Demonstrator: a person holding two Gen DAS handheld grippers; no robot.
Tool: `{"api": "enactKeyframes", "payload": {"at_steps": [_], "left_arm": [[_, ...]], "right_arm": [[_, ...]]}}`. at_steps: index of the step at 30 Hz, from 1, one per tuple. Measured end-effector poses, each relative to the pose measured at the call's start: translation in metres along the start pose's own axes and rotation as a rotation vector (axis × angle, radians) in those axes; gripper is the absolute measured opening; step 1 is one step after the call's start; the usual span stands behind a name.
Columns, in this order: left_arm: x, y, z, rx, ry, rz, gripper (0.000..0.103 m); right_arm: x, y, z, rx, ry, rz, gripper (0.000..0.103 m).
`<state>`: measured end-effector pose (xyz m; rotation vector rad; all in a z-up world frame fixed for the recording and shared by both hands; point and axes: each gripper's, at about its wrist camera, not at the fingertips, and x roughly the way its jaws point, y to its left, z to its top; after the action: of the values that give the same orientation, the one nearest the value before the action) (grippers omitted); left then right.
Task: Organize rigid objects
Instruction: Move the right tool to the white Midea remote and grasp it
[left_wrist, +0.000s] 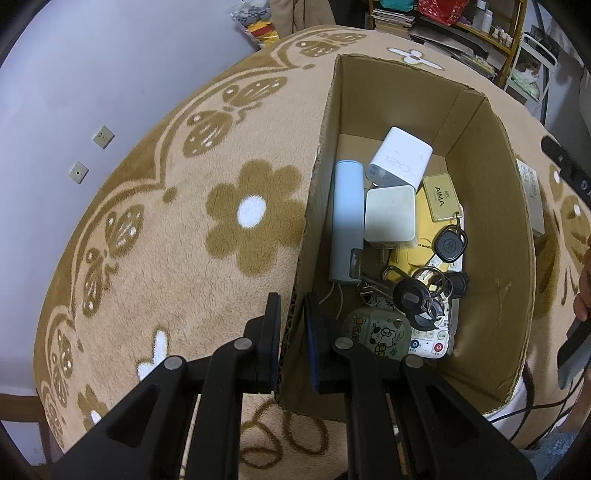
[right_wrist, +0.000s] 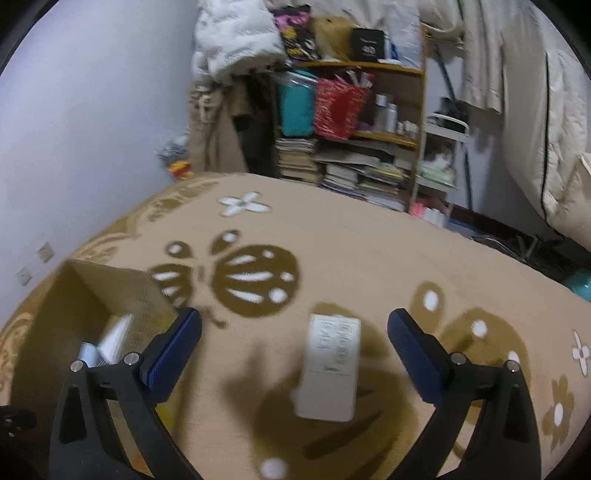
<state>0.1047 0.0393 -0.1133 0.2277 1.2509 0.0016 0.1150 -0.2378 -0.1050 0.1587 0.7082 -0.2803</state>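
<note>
An open cardboard box (left_wrist: 491, 206) stands on the tan flowered blanket (left_wrist: 177, 229). It holds two white chargers (left_wrist: 400, 158), a pale blue cylinder (left_wrist: 347, 221), a yellow AIMA card (left_wrist: 441, 197), black key fobs and keys (left_wrist: 417, 295), a green cartoon case (left_wrist: 380, 334) and a white remote. My left gripper (left_wrist: 291, 325) is shut on the box's near left wall. In the right wrist view, my right gripper (right_wrist: 295, 343) is open above a white remote (right_wrist: 328, 369) lying on the blanket, between the fingers. The box (right_wrist: 110, 288) stands to its left.
A wooden shelf (right_wrist: 369, 122) crowded with books, bags and bottles stands behind the blanket. White bedding (right_wrist: 535, 110) hangs at the right. A lilac wall (left_wrist: 92, 74) with two sockets is at the left. A cable (left_wrist: 535, 406) runs by the box's near right corner.
</note>
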Motion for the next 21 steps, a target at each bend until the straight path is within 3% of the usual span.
{"api": "enactKeyframes", "payload": {"at_steps": [10,21], "left_arm": [[0.000,-0.002,0.000,0.005,0.000,0.007,0.012],[0.000,-0.004,0.001,0.010,0.000,0.015,0.012]], "right_arm": [[0.032,-0.033,-0.022,0.058,0.073,-0.115,0.103],[0.066,-0.054,-0.045,0.127,0.169,-0.114,0.102]]}}
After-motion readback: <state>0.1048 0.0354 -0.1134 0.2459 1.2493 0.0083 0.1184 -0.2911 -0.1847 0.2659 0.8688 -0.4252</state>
